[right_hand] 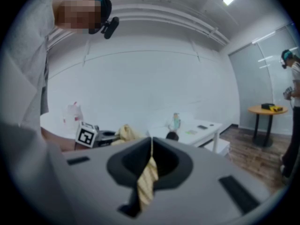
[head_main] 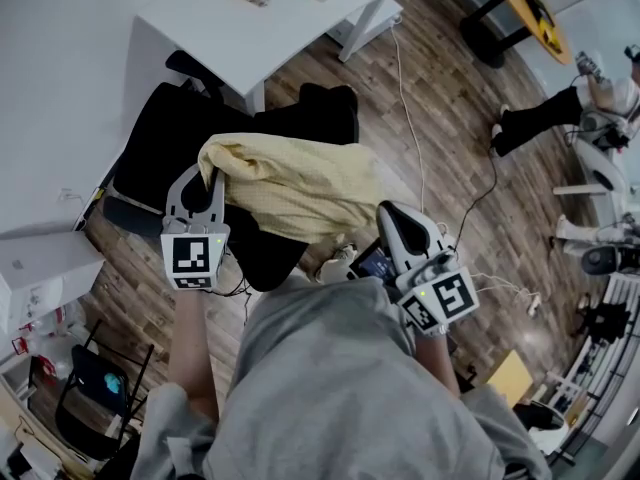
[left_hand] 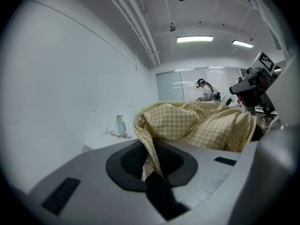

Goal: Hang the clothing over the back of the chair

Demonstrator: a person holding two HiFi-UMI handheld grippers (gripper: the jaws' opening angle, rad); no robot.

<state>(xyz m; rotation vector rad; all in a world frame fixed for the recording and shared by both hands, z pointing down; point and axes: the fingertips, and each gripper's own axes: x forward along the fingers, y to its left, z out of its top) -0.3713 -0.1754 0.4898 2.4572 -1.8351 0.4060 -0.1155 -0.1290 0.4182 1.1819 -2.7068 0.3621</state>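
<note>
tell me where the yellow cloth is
The cloth is at the centre of the head view, stretched between the left gripper and right gripper, both clamped on it, over the chair.

Before the desk (head_main: 250, 28), clothing (head_main: 290, 193) above chair (head_main: 170, 133)

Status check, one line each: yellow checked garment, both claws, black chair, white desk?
Yellow checked cloth garment: bunched, held at two edges above the chair, not clearly draped on its back.
Left claw: shut on the garment's edge.
Right claw: shut on a thin fold of the garment.
Black office chair: upright, partly hidden under the garment.
White rectangular desk: standing, small items on top.
</note>
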